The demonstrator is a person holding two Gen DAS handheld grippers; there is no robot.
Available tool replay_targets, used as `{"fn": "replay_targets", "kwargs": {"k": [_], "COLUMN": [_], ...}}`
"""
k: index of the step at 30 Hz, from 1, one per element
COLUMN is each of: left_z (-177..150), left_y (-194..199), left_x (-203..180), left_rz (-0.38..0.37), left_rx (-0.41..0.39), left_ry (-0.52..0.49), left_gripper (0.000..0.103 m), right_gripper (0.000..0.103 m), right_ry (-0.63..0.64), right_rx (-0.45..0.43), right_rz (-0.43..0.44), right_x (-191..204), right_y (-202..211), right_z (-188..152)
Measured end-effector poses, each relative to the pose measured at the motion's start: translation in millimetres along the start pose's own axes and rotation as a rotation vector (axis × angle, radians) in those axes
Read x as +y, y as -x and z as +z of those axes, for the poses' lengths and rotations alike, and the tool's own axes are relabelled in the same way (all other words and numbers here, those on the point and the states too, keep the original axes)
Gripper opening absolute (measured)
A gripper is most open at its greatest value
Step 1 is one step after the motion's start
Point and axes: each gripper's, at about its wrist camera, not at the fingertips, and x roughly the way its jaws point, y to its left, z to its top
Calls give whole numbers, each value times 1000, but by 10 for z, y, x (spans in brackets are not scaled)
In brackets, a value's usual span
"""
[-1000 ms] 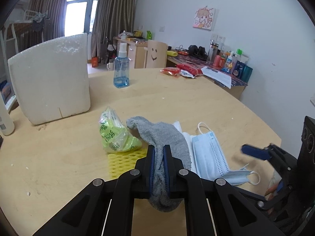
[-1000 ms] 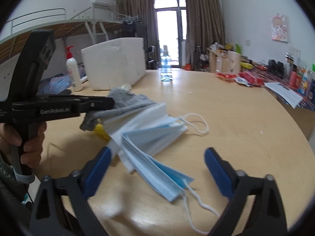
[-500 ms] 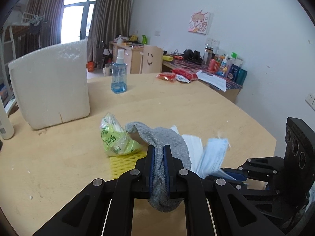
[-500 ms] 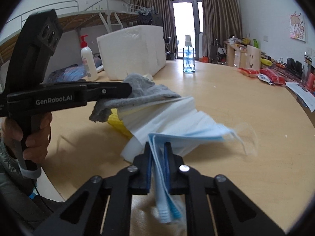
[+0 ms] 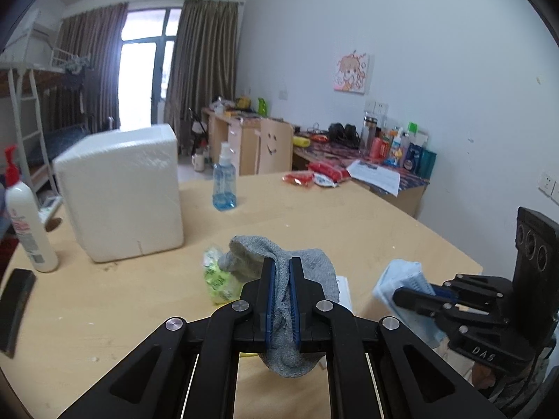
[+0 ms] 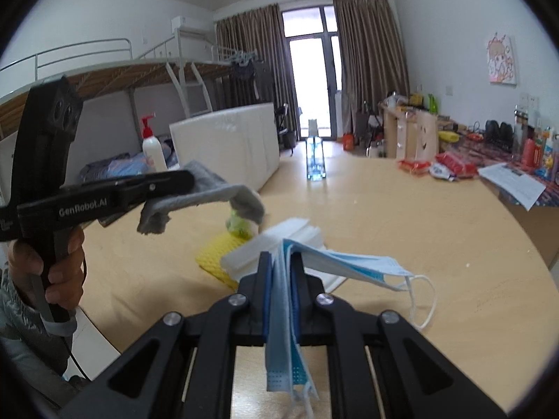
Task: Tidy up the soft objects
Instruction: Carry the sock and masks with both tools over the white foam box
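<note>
My left gripper is shut on a grey sock and holds it in the air above the wooden table; the sock hangs from it in the right wrist view. My right gripper is shut on blue face masks, lifted off the table, ear loops dangling. The masks also show at the right in the left wrist view. On the table lie a green packet, a yellow mesh pad and a white folded stack.
A white foam box stands at the back left. A blue spray bottle stands behind the middle. A white pump bottle and a black object are at the left edge. Red packets lie far back.
Both grippers have risen with their loads. The right gripper, open a second ago, closed on the masks and lifted them off the table. The left gripper keeps its hold on the sock.
</note>
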Motion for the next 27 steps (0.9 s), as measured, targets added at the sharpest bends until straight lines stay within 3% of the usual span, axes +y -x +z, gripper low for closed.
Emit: {"fn": "replay_targets", "kwargs": {"k": [27], "left_z": [-107], "left_y": [1259], "left_x": [-187], "left_rz": [191], "left_rx": [-249], "left_ry": [-89], "left_gripper": [8], "right_gripper": [13], "right_ry": [77], "right_rx": [-214], "right_rz": [-38], "right_x": [545], "right_y": [796], "right_z": [151]}}
